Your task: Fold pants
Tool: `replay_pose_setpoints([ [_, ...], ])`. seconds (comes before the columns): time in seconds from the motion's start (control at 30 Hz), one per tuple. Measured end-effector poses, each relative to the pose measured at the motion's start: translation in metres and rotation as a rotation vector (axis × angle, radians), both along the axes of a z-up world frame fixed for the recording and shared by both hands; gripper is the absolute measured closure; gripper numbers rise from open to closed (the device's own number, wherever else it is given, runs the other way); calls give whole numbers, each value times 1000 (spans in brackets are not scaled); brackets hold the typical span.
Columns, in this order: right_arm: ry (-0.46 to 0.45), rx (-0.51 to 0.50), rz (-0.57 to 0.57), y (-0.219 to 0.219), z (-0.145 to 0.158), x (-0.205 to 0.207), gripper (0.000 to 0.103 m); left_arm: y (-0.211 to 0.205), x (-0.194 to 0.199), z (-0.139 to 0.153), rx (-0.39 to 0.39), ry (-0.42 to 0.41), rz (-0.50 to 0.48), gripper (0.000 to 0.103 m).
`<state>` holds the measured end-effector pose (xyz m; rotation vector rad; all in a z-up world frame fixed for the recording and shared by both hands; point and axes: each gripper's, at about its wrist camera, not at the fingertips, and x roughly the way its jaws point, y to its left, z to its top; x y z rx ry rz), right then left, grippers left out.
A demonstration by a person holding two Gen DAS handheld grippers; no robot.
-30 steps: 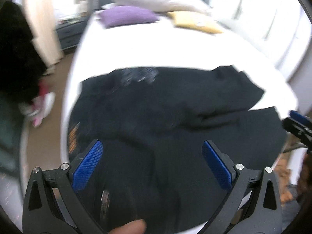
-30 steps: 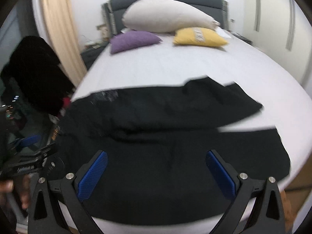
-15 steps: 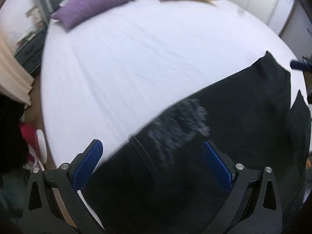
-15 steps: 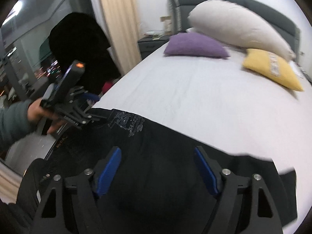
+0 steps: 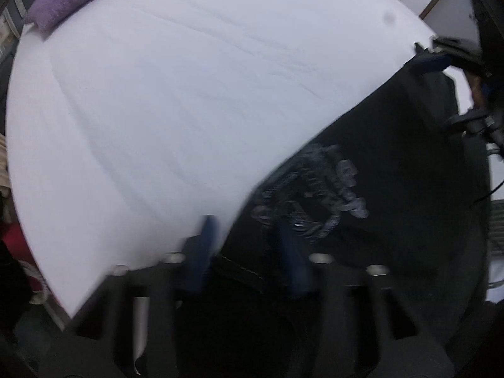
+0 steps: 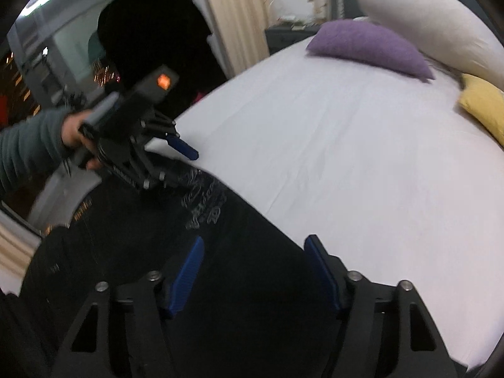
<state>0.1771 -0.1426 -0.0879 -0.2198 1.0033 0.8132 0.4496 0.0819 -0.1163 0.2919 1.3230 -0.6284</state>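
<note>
Black pants (image 5: 393, 163) with a grey print (image 5: 315, 201) lie along the near edge of the white bed. In the left wrist view my left gripper (image 5: 249, 242) is blurred, its blue pads narrowed around the pants' waistband edge, with a gap still between them. In the right wrist view the pants (image 6: 220, 252) fill the lower left and my right gripper (image 6: 255, 271) is open over their far edge. The left gripper (image 6: 176, 157) shows there too, low on the waist end, held by a hand.
The white bed sheet (image 6: 362, 157) stretches beyond the pants. A purple pillow (image 6: 368, 47), a cream pillow (image 6: 434, 22) and a yellow pillow (image 6: 485, 104) lie at the head. A curtain (image 6: 239, 15) and dark clothing (image 6: 151, 41) stand at the left.
Both grippers moved down and closer to the pants' far edge. The left gripper's pads have narrowed around the waistband; the right gripper has narrowed slightly and remains open.
</note>
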Motion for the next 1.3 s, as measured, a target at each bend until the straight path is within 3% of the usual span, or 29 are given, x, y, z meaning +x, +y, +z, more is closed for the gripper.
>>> replay_pose_setpoints([
  [0.17,8,-47,65,15,-3,1,41,-4,-11,19,15,-94,-9,94],
  [0.37,5,-124,139,32,-2,8,48,-1,-45,53,32,-301,-39,95],
  [0.5,16,-150,162,42,-7,16,49,-14,-84,56,117,-477,-113,95],
  [0.67,63,-161,195,48,-12,24,49,-7,-107,58,122,-582,-131,95],
  [0.77,82,-170,224,51,-16,26,49,-8,-118,67,116,-609,-139,95],
  [0.87,109,-153,240,54,-17,29,71,-19,-150,73,117,-612,-146,95],
  [1.0,87,-154,227,53,-10,23,89,-23,-166,74,105,-614,-134,95],
  [1.3,91,1,26,24,21,-17,95,-21,-200,94,59,-623,-84,96],
])
